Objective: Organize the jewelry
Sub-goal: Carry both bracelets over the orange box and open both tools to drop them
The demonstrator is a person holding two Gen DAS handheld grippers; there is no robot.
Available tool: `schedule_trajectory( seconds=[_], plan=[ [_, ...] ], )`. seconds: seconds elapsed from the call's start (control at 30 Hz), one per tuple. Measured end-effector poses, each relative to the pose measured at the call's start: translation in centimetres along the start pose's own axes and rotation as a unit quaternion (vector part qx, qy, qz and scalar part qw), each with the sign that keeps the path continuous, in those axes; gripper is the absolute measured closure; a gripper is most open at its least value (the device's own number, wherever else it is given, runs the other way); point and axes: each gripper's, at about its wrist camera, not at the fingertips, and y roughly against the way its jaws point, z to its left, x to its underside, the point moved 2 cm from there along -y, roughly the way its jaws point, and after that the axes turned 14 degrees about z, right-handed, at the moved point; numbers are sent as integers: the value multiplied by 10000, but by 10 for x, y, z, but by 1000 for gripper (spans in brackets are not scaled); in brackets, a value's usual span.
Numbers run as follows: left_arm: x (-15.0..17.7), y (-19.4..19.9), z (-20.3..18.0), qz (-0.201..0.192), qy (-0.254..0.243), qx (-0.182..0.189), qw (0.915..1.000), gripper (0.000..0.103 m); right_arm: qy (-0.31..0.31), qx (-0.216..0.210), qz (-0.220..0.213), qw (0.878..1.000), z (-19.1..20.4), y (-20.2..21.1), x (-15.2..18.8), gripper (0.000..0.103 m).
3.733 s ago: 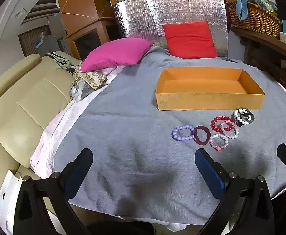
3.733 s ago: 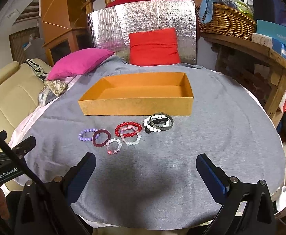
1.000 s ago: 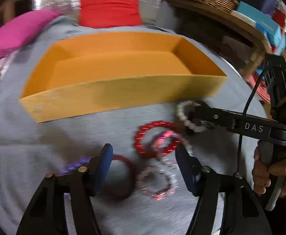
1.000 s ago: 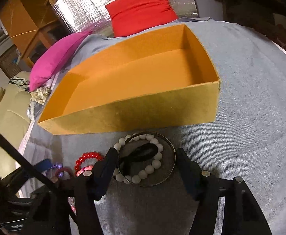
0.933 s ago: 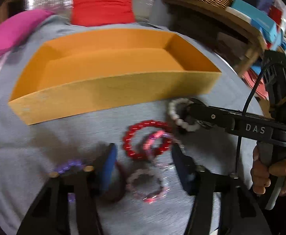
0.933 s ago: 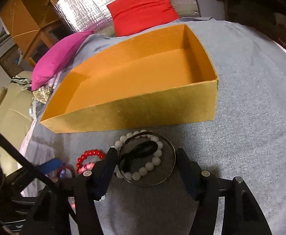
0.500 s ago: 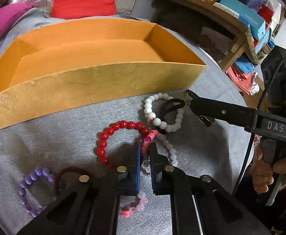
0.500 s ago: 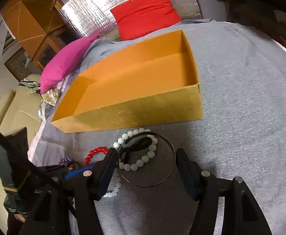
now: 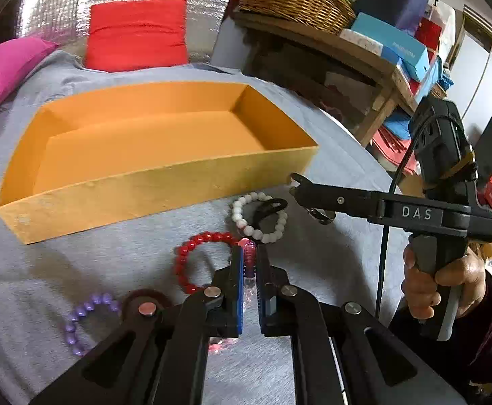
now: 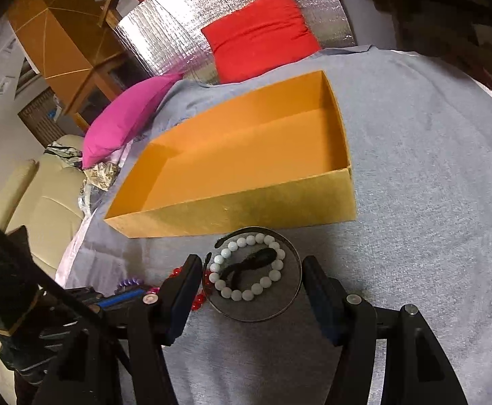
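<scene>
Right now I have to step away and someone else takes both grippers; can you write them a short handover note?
Left gripper: shut on the pink bead bracelet, just closed.
Right gripper: open, fingers either side of the metal bangle and white bead bracelet, not gripping.
Orange box: nothing in it.
Red bracelet and purple bracelet lie on the grey cloth.
Done: nothing boxed. Left: move every piece into the box.

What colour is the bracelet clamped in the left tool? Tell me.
Pink, with clear beads: the bracelet shows best in the left wrist view.
</scene>
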Motion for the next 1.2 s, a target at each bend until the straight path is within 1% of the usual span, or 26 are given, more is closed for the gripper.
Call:
schedule_trajectory(
  seconds=[0.07, 0.13, 0.2, 0.23, 0.3, 0.37, 0.43, 0.5, 0.53, 0.57, 0.63, 0.7, 0.77, 0.83, 0.9, 0.97, 1.0, 1.03, 1.07, 1.1, 1.13, 1.2],
  plan=[
    [0, 12, 4, -129, 24, -27, 9999, 96, 15, -40, -27, 10000, 1, 1, -1, 39],
    [-2, 26, 8, -344, 89, -11, 9994, 96, 70, -89, -104, 9999, 6, 4, -1, 39],
    [-6, 39, 11, -555, 131, -89, 9983, 96, 113, -163, -193, 9996, 11, 6, -3, 39],
    [-10, 50, 13, -695, 165, -212, 9972, 96, 154, -209, -286, 9993, 15, 9, -5, 39],
    [-19, 65, 17, -855, 208, -398, 9953, 96, 247, -264, -512, 9980, 23, 16, -9, 39],
    [-35, 79, 25, -1032, 280, -662, 9921, 96, 361, -304, -773, 9959, 32, 24, -17, 39],
    [-55, 94, 36, -1197, 392, -1065, 9863, 96, 420, -264, -1042, 9933, 38, 30, -29, 39],
    [-71, 95, 45, -1323, 454, -1390, 9804, 96, 403, -116, -1298, 9906, 41, 32, -46, 39],
    [-80, 92, 56, -1334, 601, -1519, 9775, 96, 383, -68, -1380, 9897, 40, 31, -54, 39],
    [-84, 86, 64, -1293, 712, -1634, 9755, 96, 364, -25, -1409, 9894, 40, 29, -60, 39],
    [-91, 65, 81, -1143, 895, -1955, 9699, 96, 322, 194, -1408, 9893, 36, 19, -74, 39],
    [-92, 45, 92, -976, 949, -2133, 9675, 96, 256, 319, -1303, 9906, 30, 7, -83, 39],
    [-91, 21, 103, -708, 1064, -2052, 9703, 96, 167, 440, -1146, 9923, 23, -6, -90, 39],
    [-91, 2, 111, -458, 1174, -2058, 9704, 96, 80, 518, -988, 9937, 17, -17, -94, 39],
    [-89, -10, 115, -289, 1230, -2046, 9706, 96, 59, 623, -873, 9942, 14, -25, -96, 38],
    [-81, -22, 116, -129, 1288, -2145, 9681, 96, 45, 752, -808, 9939, 12, -30, -97, 38],
    [-80, -26, 116, -57, 1285, -2238, 9661, 96, 43, 801, -798, 9936, 11, -32, -98, 35],
    [-78, -28, 115, 3, 1285, -2329, 9640, 90, 30, 799, -792, 9936, 9, -31, -97, 32],
    [-77, -29, 114, 74, 1276, -2415, 9619, 74, -19, 808, -785, 9936, 8, -31, -98, 24],
    [-75, -31, 112, 109, 1270, -2464, 9608, 65, -74, 821, -795, 9934, 6, -29, -97, 20],
    [-73, -31, 110, 110, 1268, -2515, 9595, 51, -98, 800, -842, 9932, 6, -27, -98, 20],
    [-69, -28, 105, 77, 1217, -2611, 9576, 49, -106, 775, -927, 9926, 6, -22, -97, 20]
  ],
)
